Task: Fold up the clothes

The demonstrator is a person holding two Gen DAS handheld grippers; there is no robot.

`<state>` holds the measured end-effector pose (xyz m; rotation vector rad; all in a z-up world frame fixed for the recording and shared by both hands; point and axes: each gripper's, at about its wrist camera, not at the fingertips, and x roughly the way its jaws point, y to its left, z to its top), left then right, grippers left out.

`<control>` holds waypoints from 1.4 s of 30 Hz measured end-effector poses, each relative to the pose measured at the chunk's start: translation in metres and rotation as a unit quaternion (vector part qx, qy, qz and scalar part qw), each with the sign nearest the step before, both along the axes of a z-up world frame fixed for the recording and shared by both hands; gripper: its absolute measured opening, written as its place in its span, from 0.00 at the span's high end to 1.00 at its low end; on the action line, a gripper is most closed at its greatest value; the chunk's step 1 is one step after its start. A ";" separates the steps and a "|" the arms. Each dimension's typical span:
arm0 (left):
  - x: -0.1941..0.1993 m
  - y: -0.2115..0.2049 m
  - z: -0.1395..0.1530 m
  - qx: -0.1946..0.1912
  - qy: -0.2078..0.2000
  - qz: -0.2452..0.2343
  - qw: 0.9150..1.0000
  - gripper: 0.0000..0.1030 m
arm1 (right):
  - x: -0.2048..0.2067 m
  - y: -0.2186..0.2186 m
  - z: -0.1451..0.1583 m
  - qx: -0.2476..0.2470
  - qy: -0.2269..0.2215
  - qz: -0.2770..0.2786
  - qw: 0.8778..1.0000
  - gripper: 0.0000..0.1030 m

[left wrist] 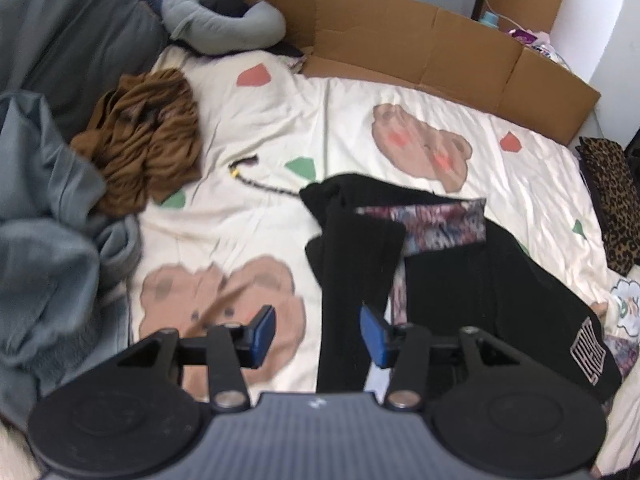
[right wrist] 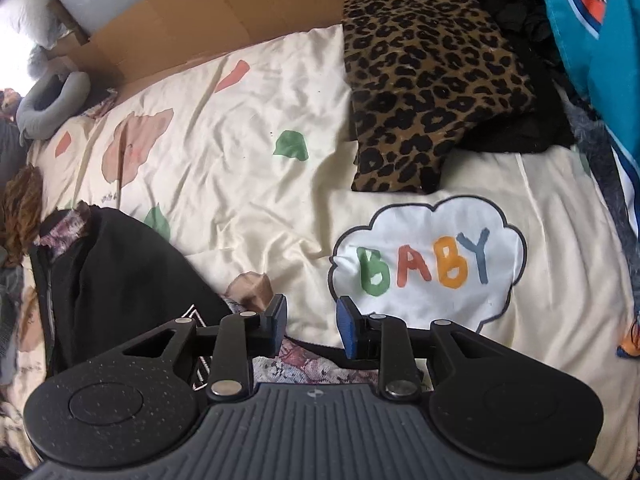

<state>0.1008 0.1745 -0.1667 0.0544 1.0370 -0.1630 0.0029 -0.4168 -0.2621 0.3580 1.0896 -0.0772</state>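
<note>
Left gripper: jaws apart, nothing between the pads; picture blurred.
Right gripper: jaws partly apart, holding nothing.
Black garment: lies on the bed; near edge hidden behind both grippers.
Leopard-print cloth: folded, beside the bed's far edge.
Brown garment: crumpled, well apart.

Both handheld units look like twins: the left black two-finger gripper has a ribbed grey-blue plastic body with a tiny pale logo, two round black discs either side, flat black linkage arms with silver pivot screws and triangular cutouts, plus blue rubber pads. The right black two-finger gripper is built the same, only its discs look dusty and speckled.
</note>
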 end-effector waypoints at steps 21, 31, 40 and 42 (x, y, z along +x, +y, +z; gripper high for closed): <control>0.093 -0.035 -0.024 -0.021 -0.015 0.005 1.000 0.43 | 0.018 0.036 -0.031 -0.010 -0.003 0.053 0.999 0.67; 0.126 -0.021 -0.060 -0.074 0.032 0.099 0.992 0.46 | 0.020 0.041 -0.041 0.003 0.018 0.039 0.999 0.67; 0.121 -0.023 -0.087 -0.092 0.083 0.101 0.987 0.61 | 0.027 0.053 -0.048 0.007 0.025 0.044 0.999 0.67; 0.118 -0.021 -0.090 -0.088 0.092 0.103 0.987 0.88 | 0.030 0.056 -0.050 0.002 0.027 0.055 0.998 0.67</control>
